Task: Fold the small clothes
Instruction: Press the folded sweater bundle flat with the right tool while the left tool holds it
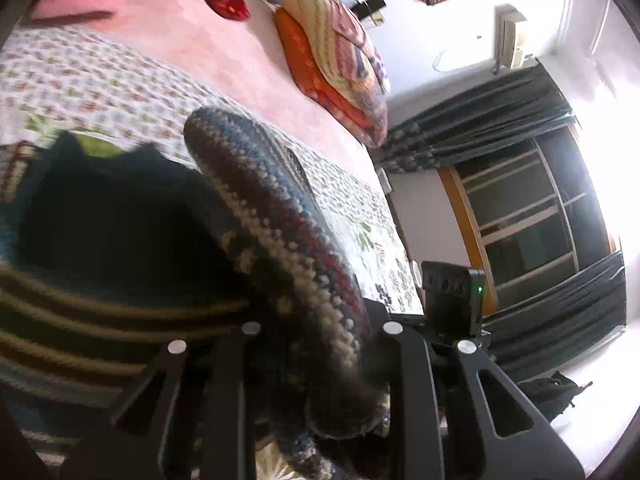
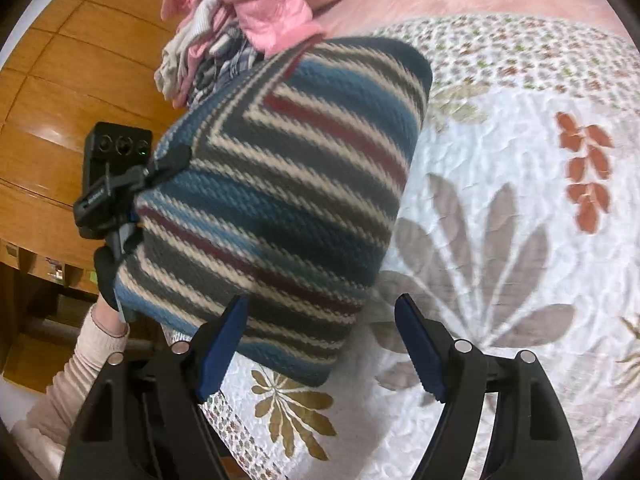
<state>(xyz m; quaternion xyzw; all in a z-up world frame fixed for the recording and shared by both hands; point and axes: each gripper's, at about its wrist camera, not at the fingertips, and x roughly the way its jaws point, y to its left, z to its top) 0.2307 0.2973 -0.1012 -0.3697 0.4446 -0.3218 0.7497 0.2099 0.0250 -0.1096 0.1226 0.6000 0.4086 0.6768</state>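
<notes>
The striped knit garment (image 2: 276,200) is held above the floral quilt (image 2: 520,240) on the bed, folded into a rough rectangle. In the right wrist view its long axis is seen to run from the lower left, near the right gripper (image 2: 320,344), up toward the upper right corner that points at the pile of pink and pale clothes (image 2: 248,20). Its blue, grey, cream and maroon stripes run diagonally and meet at an angle near the upper left.

The left gripper (image 2: 168,162) is seen in this view clamped on the garment's left edge, with a hand in a dark glove (image 2: 106,276) and a pale ribbed sleeve (image 2: 76,372) below it. The right gripper's blue-padded jaws are spread apart and nothing is held between them; the left pad lies against the garment's lower edge.

In the left wrist view the same garment (image 1: 280,240) is shown only as a thick rolled edge running between the fingers of the left gripper (image 1: 320,360) and pointing away up the bed; the fingertips are hidden by the cloth. Shown only here are a stack of folded blankets (image 1: 340,72) further up the bed, dark curtains (image 1: 480,132) and a window (image 1: 528,220).
</notes>
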